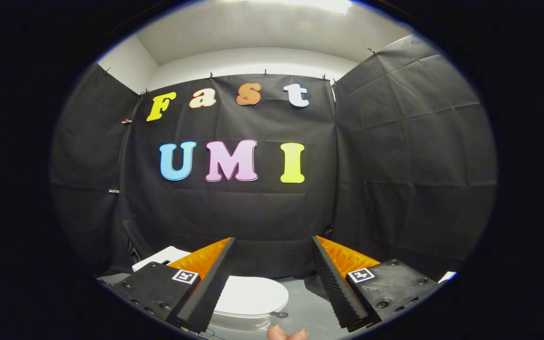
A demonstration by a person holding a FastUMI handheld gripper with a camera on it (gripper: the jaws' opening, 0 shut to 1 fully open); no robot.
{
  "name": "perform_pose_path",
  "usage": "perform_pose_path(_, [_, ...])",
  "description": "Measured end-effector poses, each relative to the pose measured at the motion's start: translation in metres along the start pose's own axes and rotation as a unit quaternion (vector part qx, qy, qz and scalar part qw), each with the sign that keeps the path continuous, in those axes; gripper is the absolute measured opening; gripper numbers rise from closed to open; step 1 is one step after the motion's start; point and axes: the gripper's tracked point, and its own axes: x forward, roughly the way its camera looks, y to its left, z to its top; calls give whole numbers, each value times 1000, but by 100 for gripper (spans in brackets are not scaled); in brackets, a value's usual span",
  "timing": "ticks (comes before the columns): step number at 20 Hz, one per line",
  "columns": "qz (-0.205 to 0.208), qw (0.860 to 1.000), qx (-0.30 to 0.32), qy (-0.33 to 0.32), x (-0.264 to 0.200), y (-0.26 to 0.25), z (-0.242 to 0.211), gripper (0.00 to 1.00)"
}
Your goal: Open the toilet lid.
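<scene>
A white toilet lid [252, 295] lies flat and shut on its seat, low down between and beneath my two fingers. The white tank [163, 259] shows behind the left finger. My gripper [273, 242] stands open and well above the lid, its black ribbed pads [333, 278] wide apart with nothing between them. The orange finger backs carry small square markers. The left finger hides the lid's left edge.
Black cloth walls close the booth at the back and on both sides. A grey floor [300, 307] lies to the right of the toilet. A person's fingertips [285, 334] show at the very bottom, under the gripper.
</scene>
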Motion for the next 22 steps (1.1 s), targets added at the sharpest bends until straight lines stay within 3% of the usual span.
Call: perform_pose_path(22, [22, 1000, -2, -4, 31, 22, -65, 99])
